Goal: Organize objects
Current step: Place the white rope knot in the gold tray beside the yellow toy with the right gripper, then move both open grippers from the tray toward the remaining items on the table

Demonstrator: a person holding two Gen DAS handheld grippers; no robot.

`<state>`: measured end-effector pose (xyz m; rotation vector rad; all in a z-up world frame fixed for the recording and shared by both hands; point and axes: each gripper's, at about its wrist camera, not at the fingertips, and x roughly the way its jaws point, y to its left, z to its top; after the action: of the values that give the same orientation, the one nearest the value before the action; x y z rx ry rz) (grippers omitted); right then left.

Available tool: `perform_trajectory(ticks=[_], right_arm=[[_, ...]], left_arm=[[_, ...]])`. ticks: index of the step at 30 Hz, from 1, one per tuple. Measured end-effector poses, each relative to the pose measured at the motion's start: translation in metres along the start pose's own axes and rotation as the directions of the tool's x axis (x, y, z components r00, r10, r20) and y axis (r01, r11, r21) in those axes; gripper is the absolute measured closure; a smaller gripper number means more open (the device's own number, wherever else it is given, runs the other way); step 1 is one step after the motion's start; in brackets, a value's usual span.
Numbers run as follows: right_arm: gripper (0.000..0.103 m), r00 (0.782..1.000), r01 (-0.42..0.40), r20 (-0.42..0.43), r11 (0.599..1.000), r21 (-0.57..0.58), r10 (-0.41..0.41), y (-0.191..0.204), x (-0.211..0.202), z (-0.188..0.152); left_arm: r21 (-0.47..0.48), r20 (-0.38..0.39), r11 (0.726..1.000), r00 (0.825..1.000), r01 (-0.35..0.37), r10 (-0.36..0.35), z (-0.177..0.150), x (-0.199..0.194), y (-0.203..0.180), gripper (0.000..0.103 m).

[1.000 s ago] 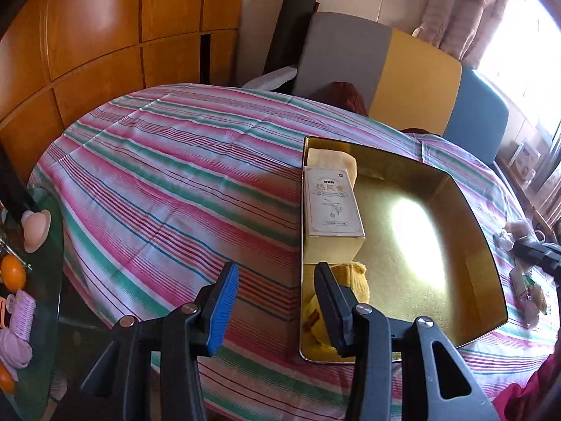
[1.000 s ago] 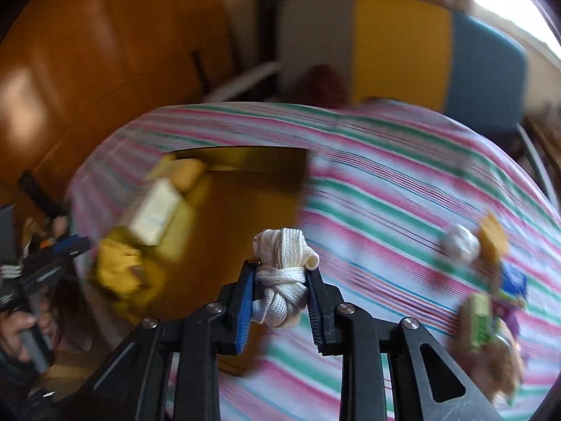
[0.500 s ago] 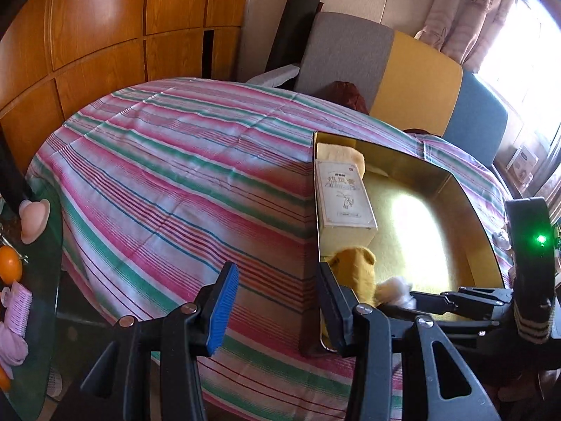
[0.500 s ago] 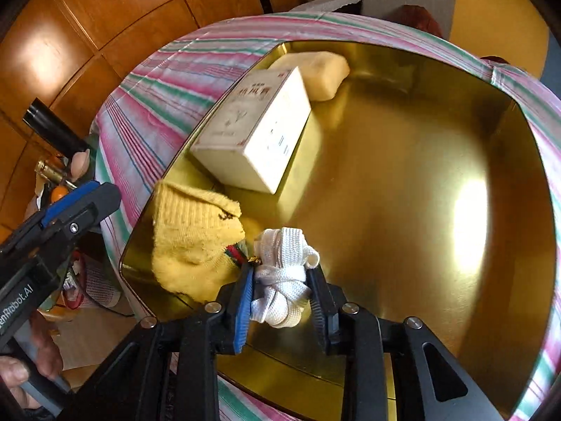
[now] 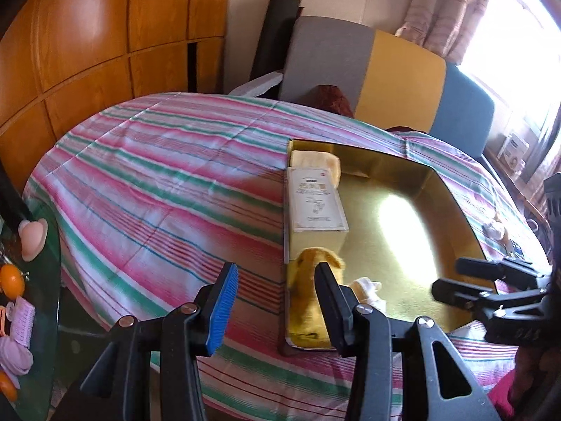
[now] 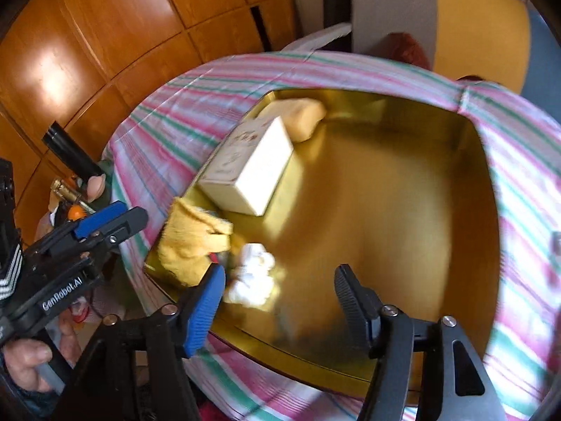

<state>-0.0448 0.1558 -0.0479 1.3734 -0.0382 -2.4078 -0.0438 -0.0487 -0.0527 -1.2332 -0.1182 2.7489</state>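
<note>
White sock bundle (image 6: 253, 273) lies loose on the floor of the gold tray (image 6: 413, 189), near the tray's front left corner, as the right gripper (image 6: 278, 291) hangs over it with jaws spread.

The jaws have just been opening and their pads no longer touch the bundle, which sits just beside a yellow sock (image 6: 191, 242) in that corner. Further along the tray's left wall stands a white box (image 6: 252, 172), with a pale yellow roll (image 6: 305, 115) tucked in the far left corner. The left gripper (image 5: 277, 294) hovers over the striped tablecloth (image 5: 157, 182) at the tray's front left corner, jaws parted and holding nothing. The right-hand view is blurred.
</note>
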Motion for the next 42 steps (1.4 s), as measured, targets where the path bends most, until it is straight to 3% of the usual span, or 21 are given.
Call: perform_trajectory(ticks=[10,18,22,26,28,29,30,33,37,42], right_arm=[[0.024,0.980,0.193,0.027,0.975,0.109,-0.197,-0.092,-0.062,-0.022],[0.023,0.936,0.324,0.044,0.901,0.288,-0.350,-0.190,-0.119,-0.051],[0.021,0.896,0.363,0.071,0.815,0.452,-0.438,-0.245,-0.154,-0.070],[0.016,0.827,0.386,0.078,0.665,0.639,-0.556,-0.303,-0.183,-0.105],[0.016,0.814,0.354,0.066,0.583,0.732,-0.577,-0.327,-0.188,-0.128],[0.016,0.832,0.296,0.048,0.516,0.804,-0.553,-0.343,-0.190,-0.142],[0.017,0.842,0.243,0.063,0.481,0.842,-0.536,-0.351,-0.193,-0.150],[0.017,0.827,0.162,0.112,0.423,0.891,-0.552,-0.363,-0.205,-0.163],[0.017,0.844,0.150,0.115,0.437,0.887,-0.523,-0.363,-0.200,-0.159],[0.016,0.864,0.145,0.112,0.456,0.878,-0.491,-0.361,-0.192,-0.158]], left_arm=[[0.127,-0.032,0.988,0.996,0.089,-0.086,-0.004,0.002,-0.054,0.057],[0.228,-0.051,0.960,0.986,0.164,-0.156,0.000,-0.001,-0.105,0.057],[0.285,-0.073,0.930,0.973,0.232,-0.220,0.002,-0.005,-0.142,0.057],[0.341,-0.113,0.889,0.952,0.306,-0.284,-0.001,-0.007,-0.184,0.057],[0.364,-0.131,0.871,0.943,0.332,-0.305,-0.002,-0.007,-0.204,0.057],[0.374,-0.145,0.859,0.936,0.351,-0.320,-0.003,-0.006,-0.215,0.057],[0.381,-0.165,0.846,0.927,0.374,-0.336,-0.004,-0.004,-0.228,0.057],[0.388,-0.221,0.813,0.901,0.433,-0.374,-0.007,0.004,-0.262,0.057],[0.388,-0.308,0.783,0.869,0.487,-0.388,-0.014,0.024,-0.304,0.057],[0.370,-0.396,0.770,0.838,0.520,-0.375,-0.026,0.052,-0.346,0.057]])
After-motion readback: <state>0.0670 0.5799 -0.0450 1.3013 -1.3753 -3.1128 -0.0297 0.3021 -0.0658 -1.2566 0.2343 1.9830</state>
